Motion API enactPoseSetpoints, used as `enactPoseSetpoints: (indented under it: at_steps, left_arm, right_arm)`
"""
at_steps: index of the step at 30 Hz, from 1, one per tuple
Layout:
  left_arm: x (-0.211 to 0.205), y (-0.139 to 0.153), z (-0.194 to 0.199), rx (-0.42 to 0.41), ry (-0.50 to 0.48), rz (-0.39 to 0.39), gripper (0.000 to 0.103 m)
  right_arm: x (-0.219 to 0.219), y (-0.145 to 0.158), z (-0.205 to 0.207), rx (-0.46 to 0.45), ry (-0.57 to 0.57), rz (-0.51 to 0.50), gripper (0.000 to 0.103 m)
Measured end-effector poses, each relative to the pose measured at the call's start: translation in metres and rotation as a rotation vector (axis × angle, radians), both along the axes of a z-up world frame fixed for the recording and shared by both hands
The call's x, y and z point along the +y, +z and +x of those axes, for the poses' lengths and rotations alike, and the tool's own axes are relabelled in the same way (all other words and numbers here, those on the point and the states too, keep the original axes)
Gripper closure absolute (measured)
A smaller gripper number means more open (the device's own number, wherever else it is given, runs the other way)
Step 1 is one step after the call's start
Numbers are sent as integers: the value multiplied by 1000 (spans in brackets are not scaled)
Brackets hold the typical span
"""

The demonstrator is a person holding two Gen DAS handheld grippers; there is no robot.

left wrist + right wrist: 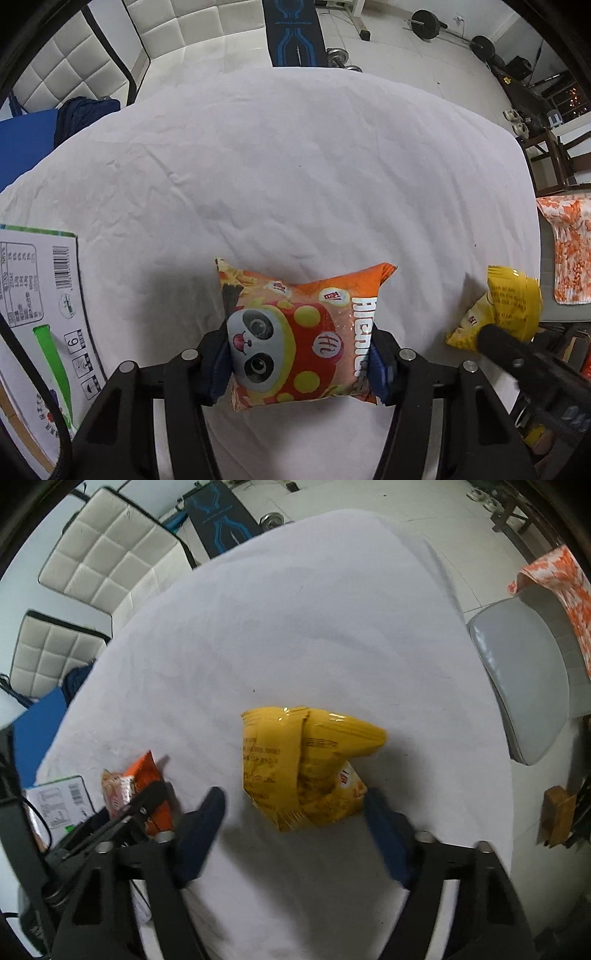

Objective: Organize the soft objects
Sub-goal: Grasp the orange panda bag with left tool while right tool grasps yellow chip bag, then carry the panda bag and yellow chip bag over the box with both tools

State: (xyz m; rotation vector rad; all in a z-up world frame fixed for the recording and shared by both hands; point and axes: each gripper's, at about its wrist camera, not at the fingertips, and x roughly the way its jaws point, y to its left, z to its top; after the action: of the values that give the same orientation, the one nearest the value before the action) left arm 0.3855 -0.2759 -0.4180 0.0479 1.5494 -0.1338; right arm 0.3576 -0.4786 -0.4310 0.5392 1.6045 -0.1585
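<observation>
An orange snack bag with a panda face (299,343) sits between the blue pads of my left gripper (301,363), which is shut on it just above the white cloth-covered table (280,166). The same bag shows at the left of the right wrist view (147,794). A yellow snack bag (303,764) lies on the cloth between the fingers of my right gripper (295,812), which is open; the right pad (384,830) is close to the bag's corner. The yellow bag also shows in the left wrist view (498,310).
A white printed cardboard box (37,314) stands at the table's left edge. White padded chairs (107,550) stand behind the table, a grey chair (524,672) with an orange patterned cloth (557,579) to the right. Weights (428,24) lie on the floor beyond.
</observation>
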Motion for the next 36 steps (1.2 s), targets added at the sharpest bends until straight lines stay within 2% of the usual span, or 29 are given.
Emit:
enactPoseSetpoints:
  at_steps: [4,9,14,19,29,36]
  left_arm:
    - [-13,-2,3,-3,-10,-2,47]
    - [1,3,-2,-8,-13,-10,47]
    - [-1,-3,0,-16,-26,-2,47]
    - [-4,4,-2,-29,-36,2,47]
    - [1,44,-28,-110,-55,-18,47]
    - [23,89,-62,-166,-24,-71,47]
  right_arm:
    - [7,-9,3,16,22,-31,37]
    - [8,-17,5,9,28,-53,44]
    - [17,-17,6,-10,50,-93,49]
    - [24,-12,6,-23,70,-104,53]
    - [34,27,-11,-77,124,-96,57]
    - [52,66,-57,-126,184,-73,57]
